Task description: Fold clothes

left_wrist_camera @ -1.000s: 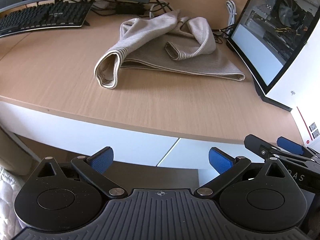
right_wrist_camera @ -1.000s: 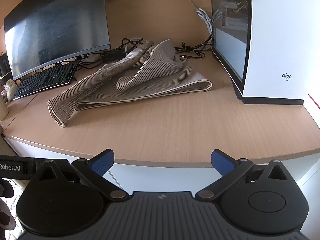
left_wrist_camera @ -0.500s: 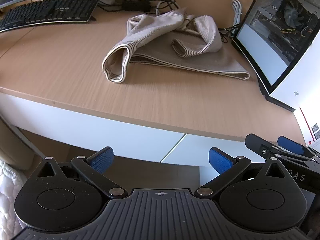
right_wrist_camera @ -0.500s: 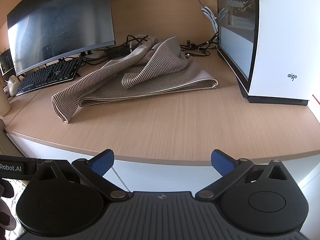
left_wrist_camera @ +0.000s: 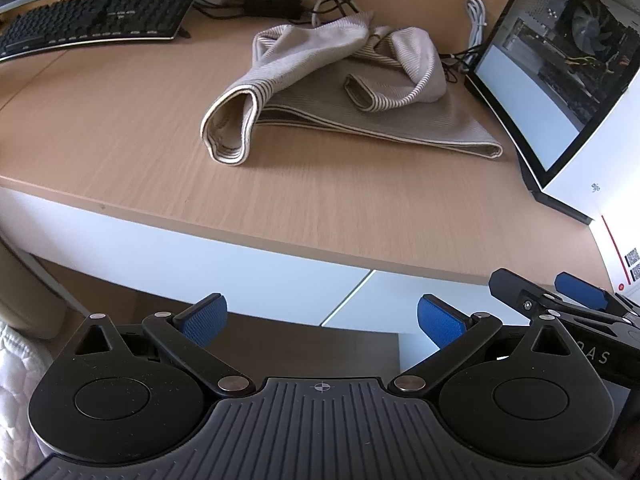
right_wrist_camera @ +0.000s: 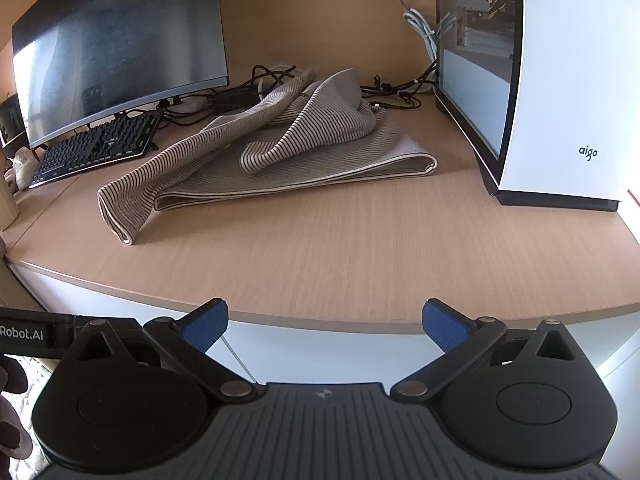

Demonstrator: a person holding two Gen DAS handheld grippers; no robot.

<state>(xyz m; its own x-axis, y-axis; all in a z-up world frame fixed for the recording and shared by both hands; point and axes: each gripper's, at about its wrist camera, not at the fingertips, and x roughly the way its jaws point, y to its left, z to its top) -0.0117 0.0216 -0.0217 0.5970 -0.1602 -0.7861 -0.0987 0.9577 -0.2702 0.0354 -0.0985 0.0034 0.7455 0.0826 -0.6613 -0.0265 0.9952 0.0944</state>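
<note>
While both tools hang short of the desk's front edge, I see one garment [left_wrist_camera: 340,92], a beige knit with fine dark stripes and a ribbed look, lying near the middle of the wooden desk [left_wrist_camera: 320,208]. Its body is folded flat into a long doubled band with a pale edge, and two sleeves lie loosely over it: one runs toward the front left and ends in an open, looped cuff, the other curls back on top near the right end. From the right wrist camera the same garment [right_wrist_camera: 280,152] shows its stripes more sharply and its rounded fold at the right.

My left gripper [left_wrist_camera: 322,318] has its two blue, textured pads spread wide with nothing between them. My right gripper [right_wrist_camera: 325,322] is likewise spread wide and empty, both well apart from the cloth.

The desk top is light wood grain with a white front face. I count one curved dark monitor [right_wrist_camera: 116,48], one black keyboard [left_wrist_camera: 96,20] below it, one white computer case [right_wrist_camera: 572,80] with a glass side panel to the right, and a tangle of black and white cables [right_wrist_camera: 392,92] behind the cloth.
</note>
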